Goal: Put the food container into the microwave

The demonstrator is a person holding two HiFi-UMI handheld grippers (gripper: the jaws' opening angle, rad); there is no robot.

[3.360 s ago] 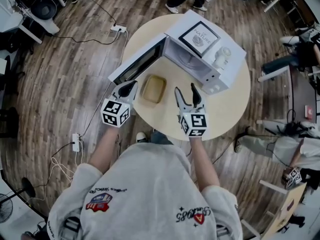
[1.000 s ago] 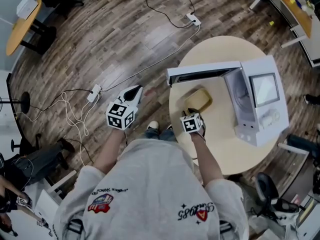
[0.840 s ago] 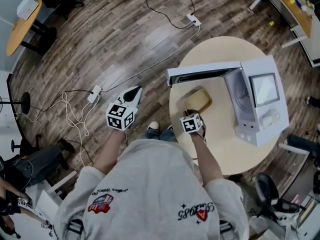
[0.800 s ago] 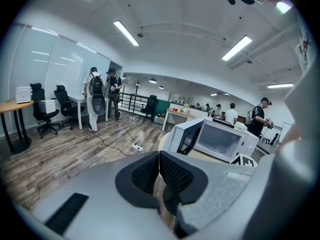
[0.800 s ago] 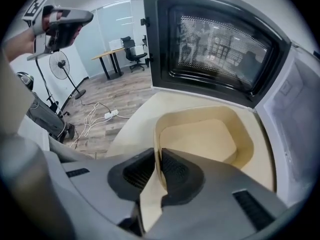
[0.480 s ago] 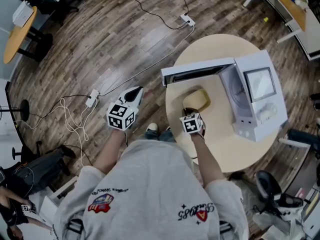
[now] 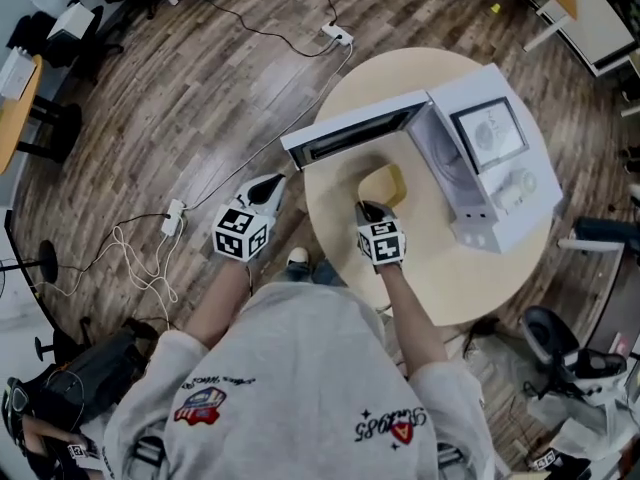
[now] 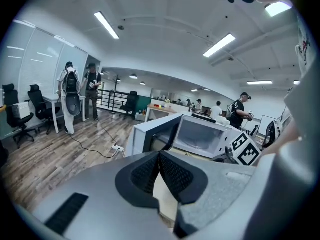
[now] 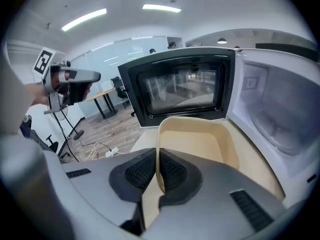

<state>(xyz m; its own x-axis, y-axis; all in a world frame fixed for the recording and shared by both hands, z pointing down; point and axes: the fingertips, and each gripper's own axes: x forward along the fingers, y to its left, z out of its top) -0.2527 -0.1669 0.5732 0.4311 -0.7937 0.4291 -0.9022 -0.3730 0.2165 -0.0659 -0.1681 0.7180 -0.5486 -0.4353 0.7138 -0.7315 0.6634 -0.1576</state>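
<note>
Newly raised, one food container (image 7: 383, 182) hangs in right claw (image 7: 367, 209) (one open microwave (image 7: 488, 140)).

Microwave (image 7: 490, 158) on table (image 7: 440, 268), door (image 7: 350, 136) open to its left; container (image 7: 382, 183) before the cavity, beside door; left gripper (image 7: 270, 183) left of table.

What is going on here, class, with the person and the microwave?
A person works with a tool in each hand. The right tool has just closed on the rim of the beige food container, holding it tilted before the open microwave on the round table. The left tool is shut, empty, held off to the side.
</note>
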